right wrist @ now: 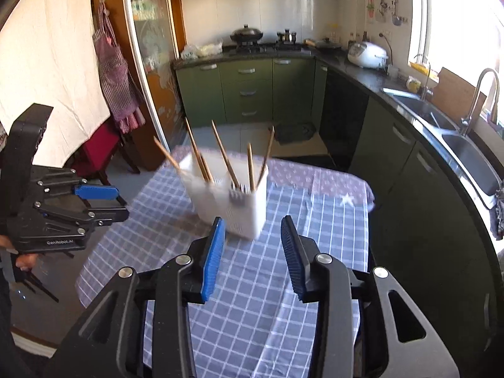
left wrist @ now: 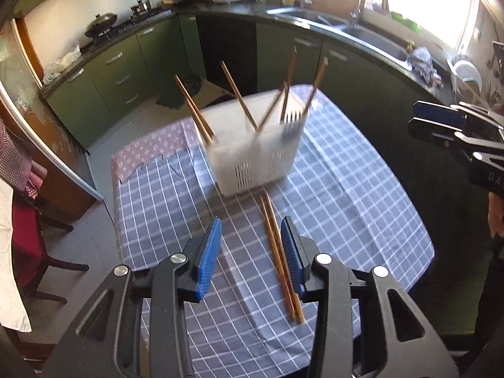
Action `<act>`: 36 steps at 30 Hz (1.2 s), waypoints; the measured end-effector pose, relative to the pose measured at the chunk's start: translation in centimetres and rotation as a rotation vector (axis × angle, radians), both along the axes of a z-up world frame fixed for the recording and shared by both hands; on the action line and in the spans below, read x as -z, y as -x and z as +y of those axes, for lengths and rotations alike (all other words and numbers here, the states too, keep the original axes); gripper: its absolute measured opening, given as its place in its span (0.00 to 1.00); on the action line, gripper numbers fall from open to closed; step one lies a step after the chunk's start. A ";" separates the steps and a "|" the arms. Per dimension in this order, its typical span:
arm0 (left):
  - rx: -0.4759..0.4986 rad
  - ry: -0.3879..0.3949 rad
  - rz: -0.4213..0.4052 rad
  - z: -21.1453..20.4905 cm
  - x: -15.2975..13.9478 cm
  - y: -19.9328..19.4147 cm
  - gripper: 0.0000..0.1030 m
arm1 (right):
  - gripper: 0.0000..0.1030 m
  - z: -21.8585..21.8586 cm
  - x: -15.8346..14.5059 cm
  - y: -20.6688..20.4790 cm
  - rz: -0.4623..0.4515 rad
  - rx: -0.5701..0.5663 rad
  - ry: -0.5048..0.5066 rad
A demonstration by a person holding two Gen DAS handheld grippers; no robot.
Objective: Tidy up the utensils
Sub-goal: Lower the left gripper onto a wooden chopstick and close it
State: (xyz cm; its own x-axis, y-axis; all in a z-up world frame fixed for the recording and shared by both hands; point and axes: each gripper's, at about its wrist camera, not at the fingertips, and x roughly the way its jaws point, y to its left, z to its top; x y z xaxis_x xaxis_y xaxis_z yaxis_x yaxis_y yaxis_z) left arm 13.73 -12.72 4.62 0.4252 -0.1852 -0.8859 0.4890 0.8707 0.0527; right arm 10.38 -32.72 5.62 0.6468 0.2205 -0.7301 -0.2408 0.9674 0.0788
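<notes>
Setting: worktop (left wrist: 362,195) under a blue checked cloth, in a kitchen with green cabinets.
Holder: white slotted utensil holder (left wrist: 255,157) stands upright toward the far edge of the worktop, a little blurred in both views.
Contents: several wooden chopsticks (left wrist: 236,94) lean out of the holder at mixed angles; fork tines (left wrist: 291,119) show at its right end.
Loose pair: two chopsticks (left wrist: 278,252) lie flat on the cloth, side by side and touching, running from just in front of the holder toward the near edge.
Left tongs: left tongs (left wrist: 250,253) hang over the near part of the worktop, blue pads apart, nothing clamped. The loose pair lies between the pads, close against the right-hand pad; contact cannot be told.
Right tongs: right tongs (right wrist: 253,256) also apart and empty, pointed at the holder from the near edge, over bare cloth.
Step in hand: likely the pickup of the loose pair by the left tongs; not yet gripped.
Next move calls for: lowering the left tongs so the pads straddle both sticks, centring them, then closing square across the pair so neither rolls free.
After that: lift, tip upright, drop into a holder compartment.
Risk: thin sticks on soft cloth may slip or split apart.
</notes>
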 end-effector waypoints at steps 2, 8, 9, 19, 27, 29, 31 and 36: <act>0.015 -0.032 0.074 -0.6 3.1 0.2 0.37 | 0.36 -0.3 3.6 0.2 0.098 -0.008 0.030; -0.015 -0.080 0.234 -2.3 10.7 -1.8 0.23 | 0.36 -1.5 11.5 0.0 0.288 -0.008 0.030; -0.029 -0.077 0.248 -2.5 11.5 -2.3 0.21 | 0.36 -1.6 12.3 0.0 0.301 -0.008 0.027; -0.114 -0.082 0.301 -4.2 15.3 -5.6 0.14 | 0.36 -1.6 15.6 -1.2 0.374 -0.027 0.010; -0.130 -0.094 0.332 -4.8 16.4 -6.2 0.13 | 0.36 -1.7 16.6 -1.2 0.393 -0.033 0.000; -0.132 -0.094 0.340 -5.2 16.6 -6.6 0.13 | 0.36 -1.7 16.7 -1.2 0.396 -0.034 0.000; -0.130 -0.094 0.352 -5.6 16.9 -6.8 0.13 | 0.36 -1.7 16.8 -1.1 0.401 -0.035 0.002; -0.125 -0.117 0.347 -6.9 18.0 -7.5 0.13 | 0.36 -1.8 17.0 -1.1 0.409 -0.032 0.002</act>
